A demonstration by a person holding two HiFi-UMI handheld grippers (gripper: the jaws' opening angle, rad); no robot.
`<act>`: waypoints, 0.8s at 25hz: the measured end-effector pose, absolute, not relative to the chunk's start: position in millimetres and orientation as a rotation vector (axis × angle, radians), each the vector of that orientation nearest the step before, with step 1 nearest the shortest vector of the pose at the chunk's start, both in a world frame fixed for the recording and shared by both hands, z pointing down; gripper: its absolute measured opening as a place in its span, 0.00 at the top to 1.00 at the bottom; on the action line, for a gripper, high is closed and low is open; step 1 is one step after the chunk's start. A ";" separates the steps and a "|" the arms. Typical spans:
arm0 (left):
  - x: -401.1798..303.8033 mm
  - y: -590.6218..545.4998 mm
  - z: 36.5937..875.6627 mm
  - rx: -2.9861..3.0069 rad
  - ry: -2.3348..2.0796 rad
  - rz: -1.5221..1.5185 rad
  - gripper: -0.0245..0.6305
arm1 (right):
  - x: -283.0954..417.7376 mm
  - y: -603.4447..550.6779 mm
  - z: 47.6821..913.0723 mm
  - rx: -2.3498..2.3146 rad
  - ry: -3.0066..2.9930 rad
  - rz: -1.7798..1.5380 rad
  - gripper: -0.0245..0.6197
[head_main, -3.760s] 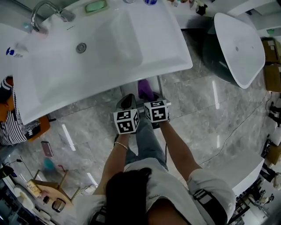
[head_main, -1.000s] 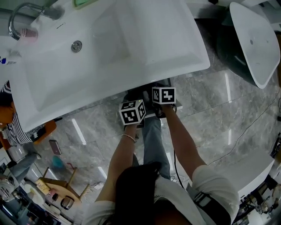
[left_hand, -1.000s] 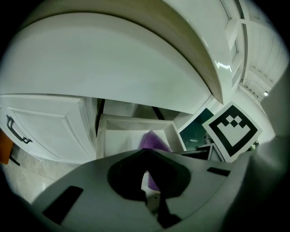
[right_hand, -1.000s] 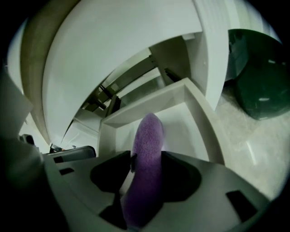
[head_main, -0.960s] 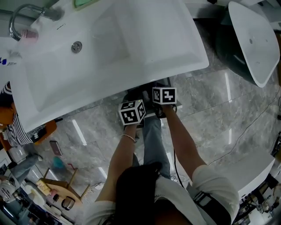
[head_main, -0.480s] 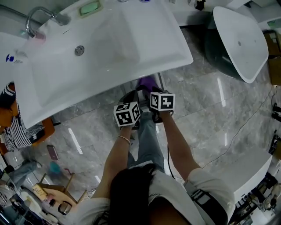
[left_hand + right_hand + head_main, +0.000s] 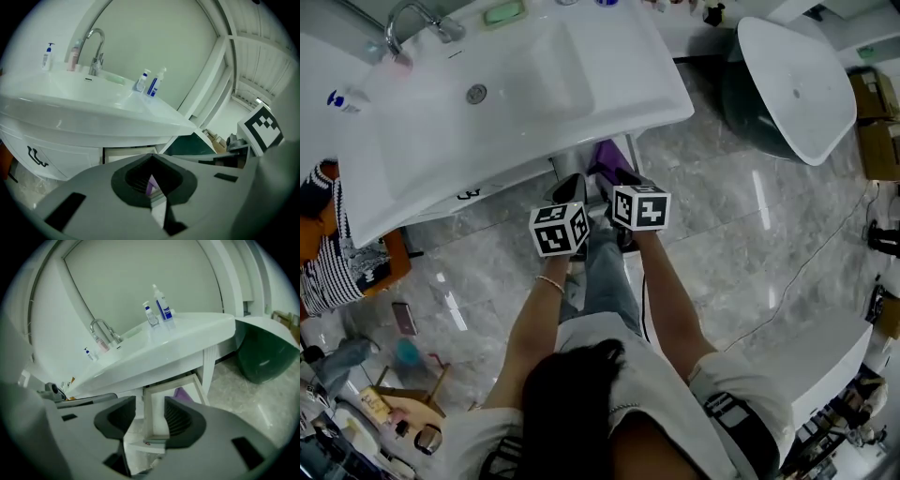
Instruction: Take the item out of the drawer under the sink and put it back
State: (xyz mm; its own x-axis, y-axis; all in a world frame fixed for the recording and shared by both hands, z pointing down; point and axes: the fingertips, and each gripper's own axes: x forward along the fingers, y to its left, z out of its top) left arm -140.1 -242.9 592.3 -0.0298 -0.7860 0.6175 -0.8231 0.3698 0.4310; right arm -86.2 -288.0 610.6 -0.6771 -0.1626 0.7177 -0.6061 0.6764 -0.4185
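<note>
Purple item (image 7: 606, 157) sits in the open drawer (image 7: 169, 382) under the sink (image 7: 516, 84), mostly hidden. Left gripper (image 7: 151, 157): jaws tip to tip, empty, item glimpsed beyond. Right gripper (image 7: 150, 409): jaws apart, straddling the drawer wall; contact unclear.

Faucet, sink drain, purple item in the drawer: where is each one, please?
faucet (image 7: 99, 58), left gripper view, on its upright stem.
sink drain (image 7: 476, 93), head view, on its centre.
purple item (image 7: 607, 157), head view, on its visible top.

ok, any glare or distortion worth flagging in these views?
Head view: light streaks glare off the polished floor, and the white sink is nearly blown out. Left and right gripper views: strong fisheye bows the sink rim, with dark vignetting in the corners.
</note>
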 end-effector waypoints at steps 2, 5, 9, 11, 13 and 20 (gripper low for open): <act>-139.3 -240.4 581.0 1.434 -1.809 0.053 0.96 | -83.6 -285.5 591.7 0.605 -2.257 0.873 0.66; -135.9 -232.3 562.6 1.470 -1.819 0.055 0.96 | -78.1 -279.3 563.3 0.653 -2.316 0.816 0.72; -137.5 -222.7 534.0 1.486 -1.854 0.037 0.96 | -79.5 -266.0 536.1 0.645 -2.380 0.763 0.79; -135.7 -217.1 520.9 1.502 -1.864 0.029 0.96 | -78.6 -258.8 524.2 0.654 -2.399 0.736 0.82; -133.1 -211.9 507.6 1.539 -1.868 0.024 0.96 | -77.5 -252.5 510.7 0.687 -2.426 0.688 0.86; -126.7 -200.5 474.6 1.653 -1.879 -0.003 0.96 | -80.9 -224.2 483.2 0.655 -2.510 0.604 0.89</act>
